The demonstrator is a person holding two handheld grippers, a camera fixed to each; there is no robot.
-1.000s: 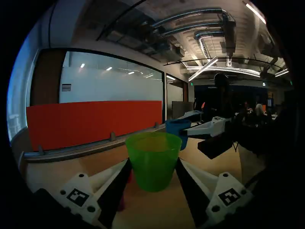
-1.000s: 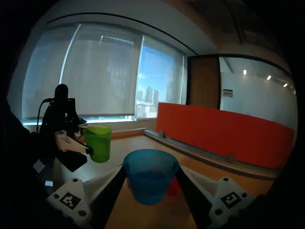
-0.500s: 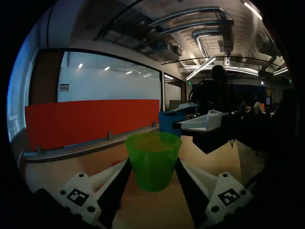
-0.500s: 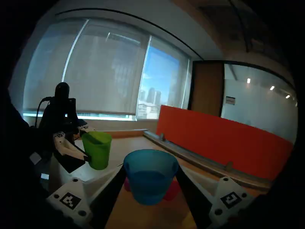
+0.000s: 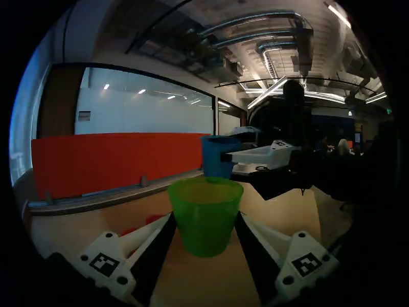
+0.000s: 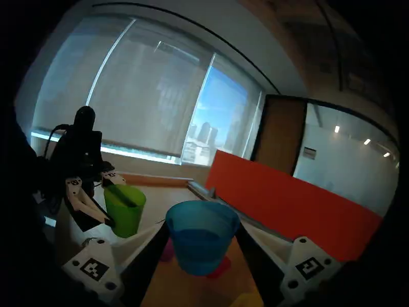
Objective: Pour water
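Presently left tongs point(image 5: 205, 227) are clamping the green cup point(image 5: 206, 215) near centre, while right tongs point(image 6: 203, 246) are holding the blue water cup point(image 6: 202, 238) just beyond, higher; best tipping slowly, lip over green rim.

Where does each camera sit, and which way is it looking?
Left gripper view: rides on the left claw and looks forward between its two white fingers at the green cup they grip.
Right gripper view: rides on the right claw and looks along its fingers at the blue cup they grip, toward the windows.
Shared: each view shows the other claw and its cup farther off, plus the orange partition and wooden table.
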